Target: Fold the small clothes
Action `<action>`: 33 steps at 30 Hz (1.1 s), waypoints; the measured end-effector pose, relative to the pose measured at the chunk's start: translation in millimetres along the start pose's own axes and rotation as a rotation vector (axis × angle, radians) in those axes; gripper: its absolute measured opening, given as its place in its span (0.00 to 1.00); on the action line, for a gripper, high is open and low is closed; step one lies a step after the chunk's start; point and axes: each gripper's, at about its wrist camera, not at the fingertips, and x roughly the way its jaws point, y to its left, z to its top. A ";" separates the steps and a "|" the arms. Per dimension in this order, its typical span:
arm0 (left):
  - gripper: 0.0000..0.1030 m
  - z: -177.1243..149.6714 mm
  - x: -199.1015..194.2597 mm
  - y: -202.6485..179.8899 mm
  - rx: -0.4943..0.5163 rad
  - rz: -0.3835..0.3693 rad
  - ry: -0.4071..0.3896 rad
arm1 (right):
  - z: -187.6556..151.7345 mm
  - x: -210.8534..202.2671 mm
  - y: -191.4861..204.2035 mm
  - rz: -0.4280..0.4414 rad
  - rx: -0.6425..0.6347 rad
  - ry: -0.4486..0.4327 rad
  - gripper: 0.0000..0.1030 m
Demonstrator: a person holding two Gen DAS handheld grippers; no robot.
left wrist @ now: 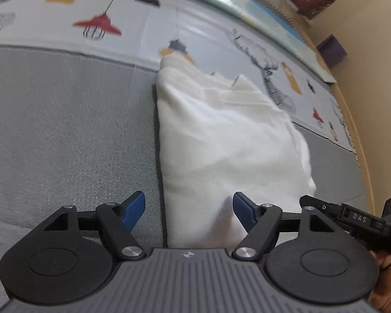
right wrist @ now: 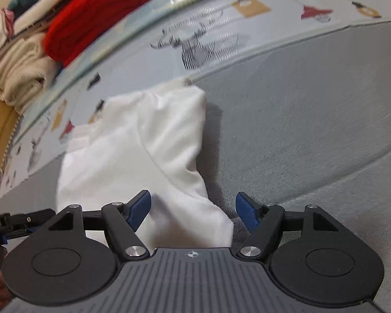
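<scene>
A small white garment (left wrist: 221,140) lies folded into a long strip on a grey mat (left wrist: 65,130). My left gripper (left wrist: 189,208) is open above its near left edge, blue pads wide apart and touching no cloth. In the right wrist view the same white garment (right wrist: 143,151) stretches away from me. My right gripper (right wrist: 193,210) is open over its near right corner, with the cloth passing under the gap and neither pad pressing on it. Each view catches the other gripper at its side edge.
A printed play mat (left wrist: 208,31) with lamps and a deer borders the grey mat. A pile of folded clothes, red (right wrist: 96,15) and beige (right wrist: 20,78), sits at the far left. A wooden floor (left wrist: 365,52) and a purple box (left wrist: 332,50) lie beyond.
</scene>
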 end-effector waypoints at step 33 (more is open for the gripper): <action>0.45 110.6 -28.1 38.0 0.139 0.316 -0.123 | 53.4 76.4 108.2 0.097 -0.044 -0.028 0.35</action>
